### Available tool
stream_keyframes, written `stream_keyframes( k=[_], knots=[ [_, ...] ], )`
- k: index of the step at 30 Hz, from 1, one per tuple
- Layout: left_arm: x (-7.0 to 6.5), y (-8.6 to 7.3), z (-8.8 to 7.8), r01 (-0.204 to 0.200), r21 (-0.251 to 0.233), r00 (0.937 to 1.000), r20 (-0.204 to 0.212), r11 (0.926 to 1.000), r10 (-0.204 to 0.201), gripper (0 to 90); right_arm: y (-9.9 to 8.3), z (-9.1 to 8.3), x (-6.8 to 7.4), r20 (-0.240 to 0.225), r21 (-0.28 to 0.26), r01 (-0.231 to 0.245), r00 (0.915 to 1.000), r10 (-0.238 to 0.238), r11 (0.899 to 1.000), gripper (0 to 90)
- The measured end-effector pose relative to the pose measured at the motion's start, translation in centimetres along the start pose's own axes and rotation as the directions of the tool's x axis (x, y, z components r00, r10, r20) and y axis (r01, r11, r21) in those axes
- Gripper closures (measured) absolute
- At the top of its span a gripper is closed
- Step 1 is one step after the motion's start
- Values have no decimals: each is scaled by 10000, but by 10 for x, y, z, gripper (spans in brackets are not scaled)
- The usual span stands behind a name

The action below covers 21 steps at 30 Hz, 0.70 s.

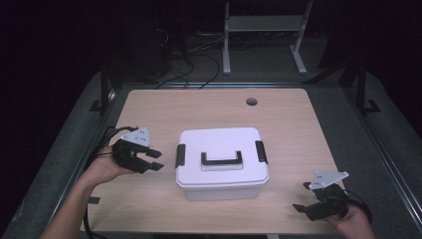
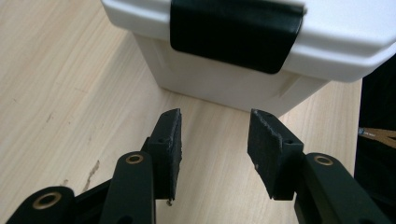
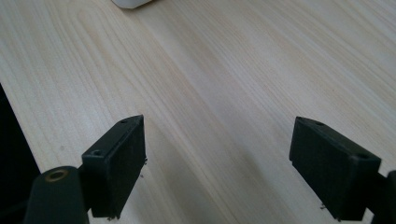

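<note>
Left gripper (image 1: 155, 159), jaws apart and empty, faces the left latch (image 1: 180, 155) of the centre-frame white storage box (image 1: 222, 162); right gripper (image 1: 302, 195), lower right, stands wide apart and empty.

left claw (image 1: 158, 160): matte black two-jaw body, grey three-cornered plate on top, black cables trailing from the rear. right claw (image 1: 302, 195): same build. jaw arms carry brass-coloured rivets; ribbed black pads (image 2: 263, 142) show small screw holes.
</note>
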<state>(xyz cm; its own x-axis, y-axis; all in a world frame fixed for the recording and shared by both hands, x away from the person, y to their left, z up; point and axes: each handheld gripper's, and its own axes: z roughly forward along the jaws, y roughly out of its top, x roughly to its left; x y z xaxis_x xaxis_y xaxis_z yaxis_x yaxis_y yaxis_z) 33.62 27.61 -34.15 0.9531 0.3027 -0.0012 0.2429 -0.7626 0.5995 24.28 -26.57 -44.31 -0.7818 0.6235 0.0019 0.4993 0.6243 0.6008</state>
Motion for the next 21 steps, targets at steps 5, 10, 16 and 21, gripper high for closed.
stream_keyframes(
  k=[5, 10, 16, 21],
  knots=[
    [1, -10, 4, 188, 62, 9998, -98, 9998, -187, 524, 0, -1, 0, 23, -19, 42, 10000, -42, 10000, 181],
    [1, -20, 6, 369, 20, 9991, -198, 9993, -368, 505, 0, -1, 0, 37, -11, 59, 10000, -59, 10000, 180],
    [-1, -31, 8, 491, -1, 9984, -273, 9988, -491, 487, 0, -1, 0, 33, -10, 38, 10000, -38, 10000, 181],
    [-2, -39, 9, 611, -38, 9976, -335, 9981, -612, 473, 0, -1, 0, 35, -12, 33, 10000, -33, 10000, 181]
  ],
)
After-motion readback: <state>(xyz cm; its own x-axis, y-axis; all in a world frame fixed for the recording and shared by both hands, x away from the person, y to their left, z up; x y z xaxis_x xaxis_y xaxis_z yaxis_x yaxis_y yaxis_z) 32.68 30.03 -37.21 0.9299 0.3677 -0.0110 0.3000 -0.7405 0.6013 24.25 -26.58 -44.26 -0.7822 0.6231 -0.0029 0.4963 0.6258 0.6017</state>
